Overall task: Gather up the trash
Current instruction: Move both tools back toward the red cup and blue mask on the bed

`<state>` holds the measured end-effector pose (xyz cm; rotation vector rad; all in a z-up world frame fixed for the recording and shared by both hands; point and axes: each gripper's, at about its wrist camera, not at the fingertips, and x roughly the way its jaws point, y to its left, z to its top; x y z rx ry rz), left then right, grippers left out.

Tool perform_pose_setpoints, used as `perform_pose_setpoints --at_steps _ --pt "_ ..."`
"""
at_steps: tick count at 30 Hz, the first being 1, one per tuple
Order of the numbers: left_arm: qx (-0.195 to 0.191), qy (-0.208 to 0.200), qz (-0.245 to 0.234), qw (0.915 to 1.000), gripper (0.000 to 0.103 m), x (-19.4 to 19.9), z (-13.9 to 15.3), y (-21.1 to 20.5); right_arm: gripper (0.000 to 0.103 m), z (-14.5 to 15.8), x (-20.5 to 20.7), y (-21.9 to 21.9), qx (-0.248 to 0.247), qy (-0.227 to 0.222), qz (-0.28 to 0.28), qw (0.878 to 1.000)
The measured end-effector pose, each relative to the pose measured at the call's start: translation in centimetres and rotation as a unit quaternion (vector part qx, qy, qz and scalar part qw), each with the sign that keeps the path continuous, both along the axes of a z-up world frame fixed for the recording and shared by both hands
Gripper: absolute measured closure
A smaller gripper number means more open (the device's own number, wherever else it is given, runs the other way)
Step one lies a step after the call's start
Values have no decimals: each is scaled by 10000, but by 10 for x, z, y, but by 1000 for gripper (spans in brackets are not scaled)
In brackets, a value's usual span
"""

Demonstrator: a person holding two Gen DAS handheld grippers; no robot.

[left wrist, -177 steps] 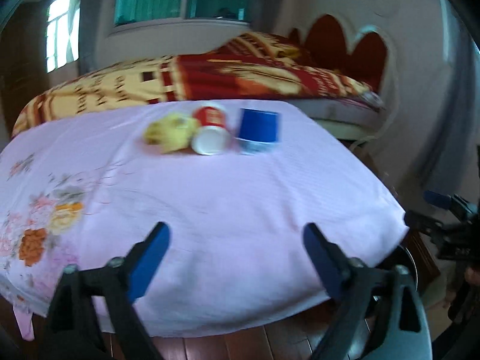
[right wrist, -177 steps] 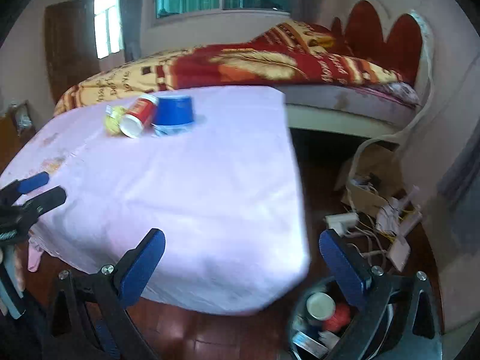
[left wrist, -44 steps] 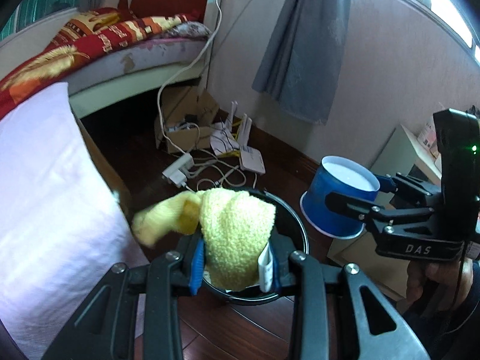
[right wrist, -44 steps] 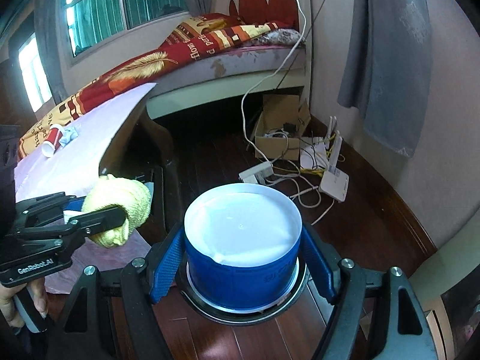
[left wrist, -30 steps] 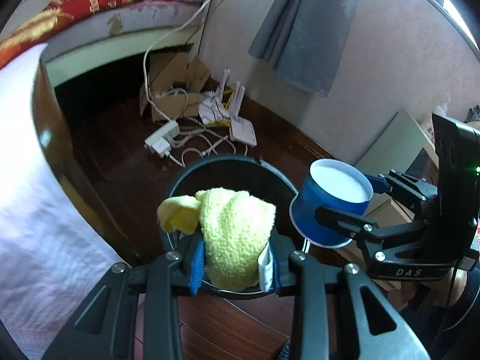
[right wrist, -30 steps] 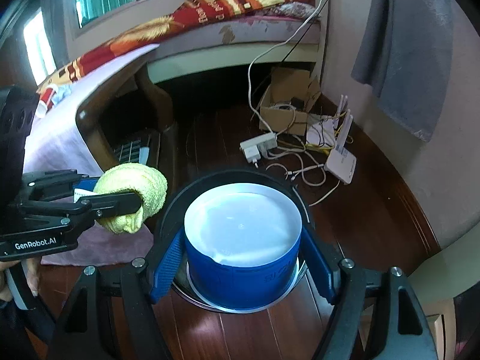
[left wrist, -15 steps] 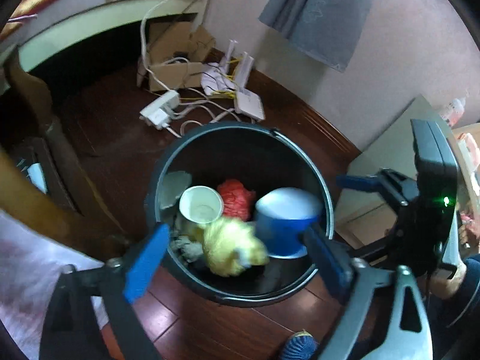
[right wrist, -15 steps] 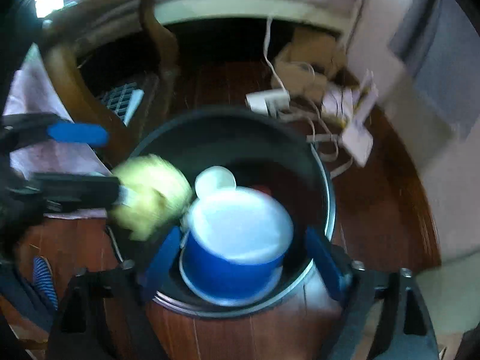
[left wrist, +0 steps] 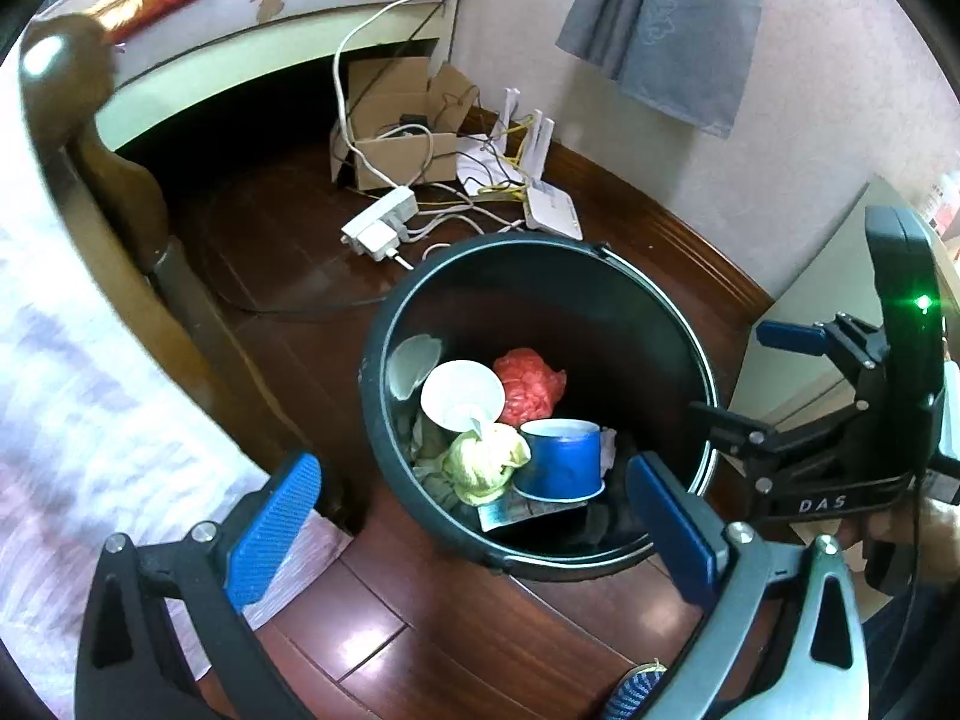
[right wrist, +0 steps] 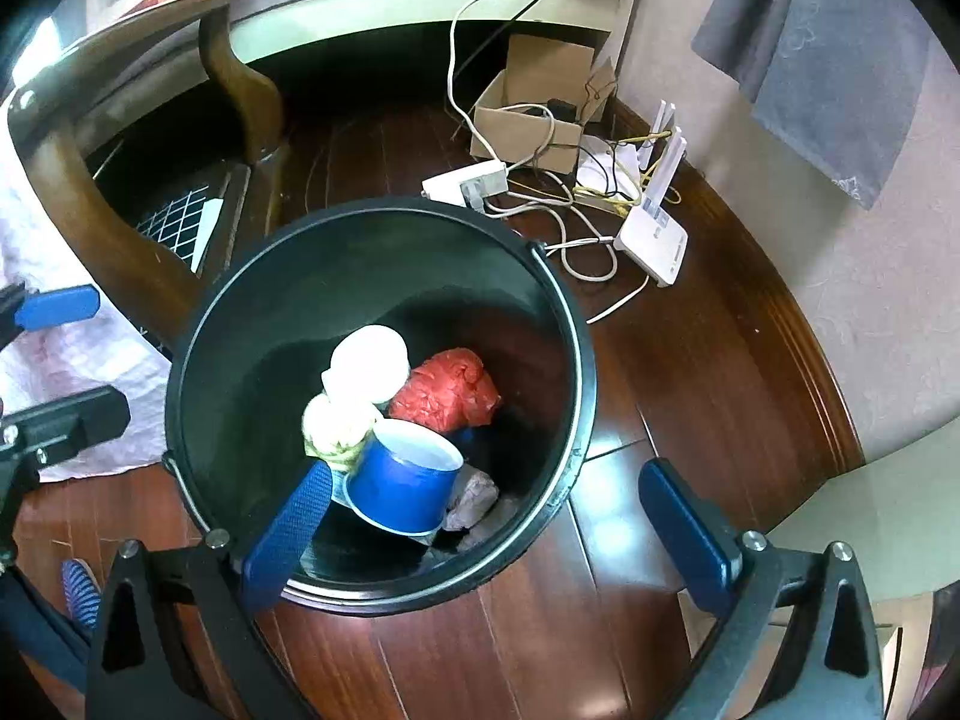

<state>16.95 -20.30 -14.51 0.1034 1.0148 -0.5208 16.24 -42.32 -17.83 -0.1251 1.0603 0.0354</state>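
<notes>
My left gripper [left wrist: 474,531] opens its jaws the last bit wider, blue pads spread far apart with nothing between them, hanging over the near rim of the bin [left wrist: 684,324]. My right gripper [right wrist: 498,525] is released too, fingers splayed wide and empty above the same bin; its left pad [right wrist: 288,531] overlaps the bin's near edge in that view.

Down inside the bin lies the blue cup [left wrist: 561,459], tipped on its side with its white inside showing. Touching it on one side is the yellow cloth [left wrist: 486,459], bunched up. Just behind the cloth a white cup [left wrist: 462,393] leans with its mouth up, and a crumpled red bag [left wrist: 528,387] sits beside it. Grey scraps lie under and around them.

The bin stands on a dark wooden floor [left wrist: 336,618]. Beyond it are a power strip [left wrist: 381,228], a router [left wrist: 549,210], tangled cables and a cardboard box [left wrist: 402,150]. A grey curtain [left wrist: 666,18] hangs on the wall.
</notes>
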Motion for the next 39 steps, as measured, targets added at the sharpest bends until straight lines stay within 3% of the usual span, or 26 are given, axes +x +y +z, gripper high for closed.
perform_pose_setpoints --at_steps 19,39 --pt "44 -300 390 9988 1 -16 17 26 0 42 -11 19 258 -406 114 9988" --pt "22 -669 728 9951 1 -41 45 55 0 89 -33 48 142 -828 292 9960"
